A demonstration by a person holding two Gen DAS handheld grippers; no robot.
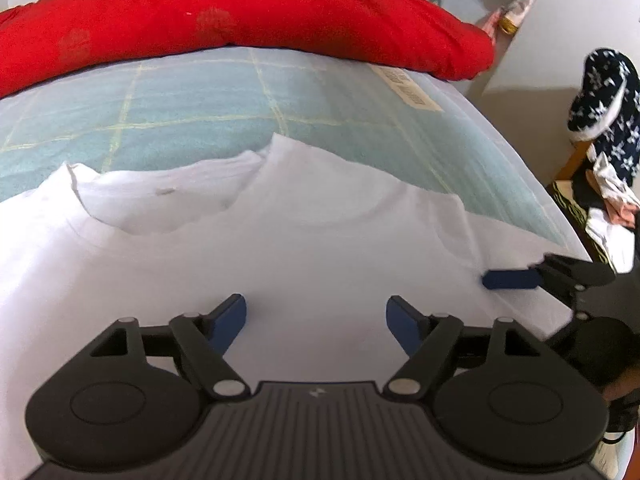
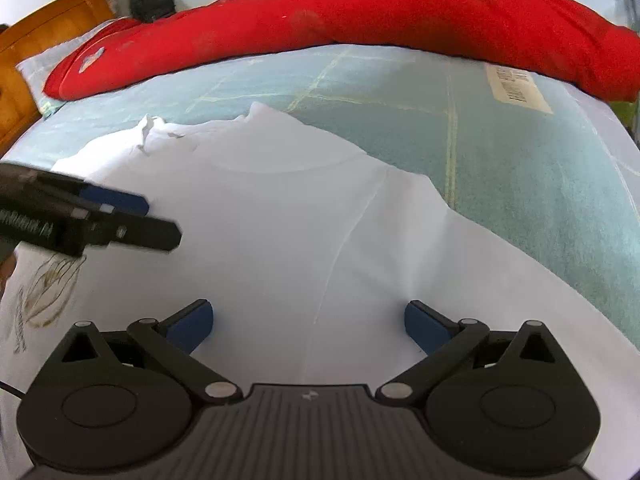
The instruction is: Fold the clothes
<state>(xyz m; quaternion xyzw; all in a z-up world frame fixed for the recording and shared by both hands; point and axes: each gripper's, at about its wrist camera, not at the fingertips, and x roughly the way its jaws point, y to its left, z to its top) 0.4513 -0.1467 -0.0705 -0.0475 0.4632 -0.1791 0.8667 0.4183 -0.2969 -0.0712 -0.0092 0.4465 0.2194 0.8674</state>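
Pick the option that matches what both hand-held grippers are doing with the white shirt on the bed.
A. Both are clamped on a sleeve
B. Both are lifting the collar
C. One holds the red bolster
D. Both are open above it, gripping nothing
D: the left hand-held gripper and right hand-held gripper each show spread blue fingers over the flat white shirt, with nothing between them.

Bare mattress point(image 2: 500, 168) beyond the shirt point(image 2: 280, 240); red bolster point(image 2: 360, 16) walls the far edge.
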